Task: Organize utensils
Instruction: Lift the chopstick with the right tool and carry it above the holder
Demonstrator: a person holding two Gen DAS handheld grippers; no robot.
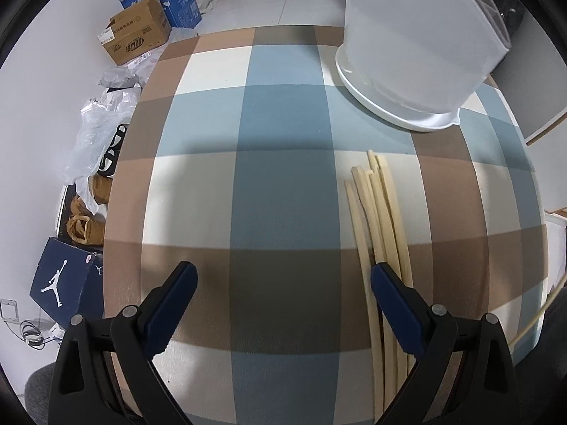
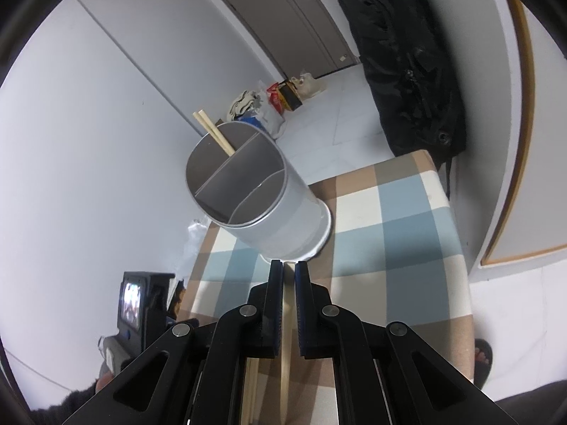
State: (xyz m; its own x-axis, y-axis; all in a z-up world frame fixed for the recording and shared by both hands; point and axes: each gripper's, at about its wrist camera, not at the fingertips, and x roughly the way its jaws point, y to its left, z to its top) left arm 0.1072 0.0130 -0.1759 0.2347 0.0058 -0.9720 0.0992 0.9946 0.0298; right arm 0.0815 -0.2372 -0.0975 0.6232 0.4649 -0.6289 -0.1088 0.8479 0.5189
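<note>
1. Left gripper (image 1: 283,285): fingers wide apart, nothing between them, low over the checked tablecloth (image 1: 283,191), aimed along the table.
2. Loose chopsticks (image 1: 379,219): pale wood bundle flat on the cloth at about 4 o'clock in the left wrist view. They run roughly 12-to-6, with uneven ends at the far side. The right blue pad (image 1: 393,304) sits over the near part of the bundle; cannot tell if it touches.
3. Utensil holder (image 1: 418,35): white cylinder at 1 o'clock in the left view, standing on a white saucer-like base (image 1: 372,99), on the cloth beyond the far ends of the chopsticks, apart from them.
4. Right gripper (image 2: 288,265): fingers drawn together, clamped on a single chopstick (image 2: 287,318), which runs straight along the gap from tip toward the camera.
5. Right view: the holder (image 2: 265,212) is at 12 o'clock just beyond the fingertips, seen from above, grey inside, split into three compartments.
6. Two chopsticks (image 2: 212,131) already stand in the far-left compartment, leaning toward 11 o'clock, tops sticking out past the rim. The other two compartments look empty.
7. Background, left view: cardboard box (image 1: 136,33) at 10 o'clock, dark blue shoe box (image 1: 63,283) at 8 o'clock, both on the floor.
8. Right view: black bag (image 2: 407,53) at 1 o'clock beside the table.
</note>
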